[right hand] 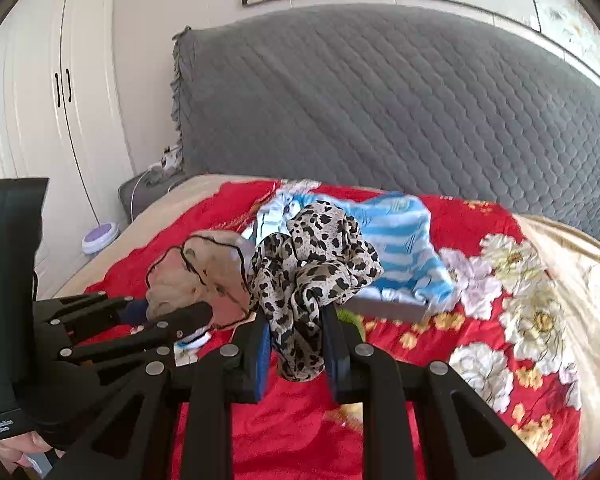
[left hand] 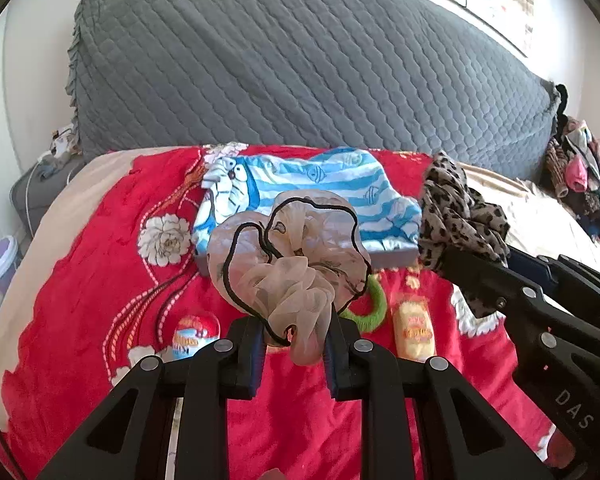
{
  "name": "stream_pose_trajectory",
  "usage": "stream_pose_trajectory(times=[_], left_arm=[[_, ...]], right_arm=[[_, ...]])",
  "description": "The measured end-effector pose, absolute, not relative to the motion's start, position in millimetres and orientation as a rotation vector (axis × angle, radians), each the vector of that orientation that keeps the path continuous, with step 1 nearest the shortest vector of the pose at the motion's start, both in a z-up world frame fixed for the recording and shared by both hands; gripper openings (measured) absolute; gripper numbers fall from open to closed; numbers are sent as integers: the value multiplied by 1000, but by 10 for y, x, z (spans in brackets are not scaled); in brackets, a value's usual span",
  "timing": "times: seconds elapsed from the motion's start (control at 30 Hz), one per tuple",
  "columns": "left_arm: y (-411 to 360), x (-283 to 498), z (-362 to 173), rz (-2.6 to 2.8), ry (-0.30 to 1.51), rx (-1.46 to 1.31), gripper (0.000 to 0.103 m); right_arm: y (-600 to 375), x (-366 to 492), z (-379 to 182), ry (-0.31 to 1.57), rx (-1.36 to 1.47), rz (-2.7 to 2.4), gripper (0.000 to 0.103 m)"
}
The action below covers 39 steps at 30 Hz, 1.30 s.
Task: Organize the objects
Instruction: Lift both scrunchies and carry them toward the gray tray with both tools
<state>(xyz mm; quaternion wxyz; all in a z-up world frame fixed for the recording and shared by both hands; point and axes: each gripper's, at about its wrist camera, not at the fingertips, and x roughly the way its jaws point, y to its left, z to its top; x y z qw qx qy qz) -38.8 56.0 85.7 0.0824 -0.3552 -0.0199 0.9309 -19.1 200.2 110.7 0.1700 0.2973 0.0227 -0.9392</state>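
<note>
My left gripper [left hand: 294, 354] was clamped on a beige sheer scrunchie with black edging [left hand: 288, 256], the gathered fabric pinched between both pads and the rest billowing above the fingers, clear of the bedspread. My right gripper [right hand: 296, 354] was clamped on a leopard-print scrunchie [right hand: 312, 256] in the same way, a fold of it hanging below the pads. Seen from the right wrist, the two scrunchies sat just beside each other, the beige one to the left; I could not tell whether they touched.

Both were held above a red floral bedspread [left hand: 88, 280]. Behind them on the bedspread lay a grey box [left hand: 396, 258] draped with a blue-and-white striped cartoon cloth [left hand: 340, 184]. Nearer the grippers, on the red fabric: a green hair tie [left hand: 374, 312], partly hidden by the beige scrunchie; a yellow snack packet [left hand: 414, 330] just to its right; and a round red-and-blue packet [left hand: 194, 334] to the left, its print too blurred to read.

A grey quilted headboard cover [left hand: 300, 60] filled the background. A pile of mixed clothing [left hand: 584, 176] sat at the far right edge of the bed. A hand [right hand: 12, 454] gripped the left tool's handle, at the lower left of the right-wrist view.
</note>
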Motion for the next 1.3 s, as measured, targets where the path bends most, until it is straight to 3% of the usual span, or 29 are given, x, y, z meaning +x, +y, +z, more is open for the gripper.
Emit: stream_pose_trajectory(times=[0.5, 1.3], left_arm=[[598, -859, 1053, 2796, -71, -1019, 24], [718, -1712, 921, 2829, -39, -1048, 24]], right_arm=[[2218, -634, 1392, -21, 745, -2730, 22], [2293, -1289, 1214, -27, 733, -2704, 22]])
